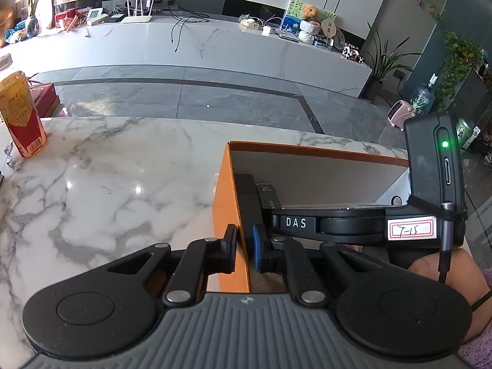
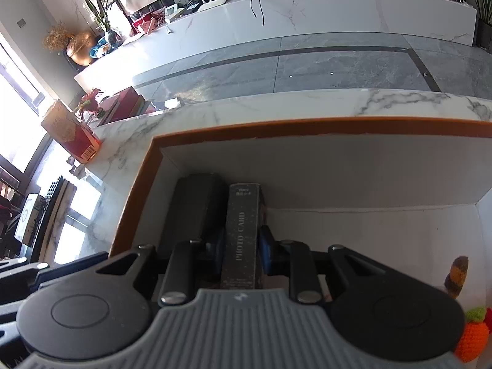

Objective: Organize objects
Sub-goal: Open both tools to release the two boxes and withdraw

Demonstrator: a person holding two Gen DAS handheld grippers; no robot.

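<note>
An orange cardboard box (image 1: 226,203) with white inner walls (image 2: 338,169) stands on the marble table (image 1: 123,184). My left gripper (image 1: 244,247) is shut on its left wall, one pad outside and the blue pad inside. Inside the box, my right gripper (image 2: 242,252) is shut on a slim dark box (image 2: 243,215) marked PHOTO CARD, which stands on edge. It sits just right of a black case (image 2: 193,203) against the box's left wall. The floor of the box beneath them is hidden.
A red and yellow can (image 1: 21,117) stands at the table's far left by crumpled paper (image 1: 10,156). An orange crocheted carrot (image 2: 472,338) and a brown and yellow crocheted piece (image 2: 458,276) show at the right edge. A hand (image 1: 455,273) holds the right tool.
</note>
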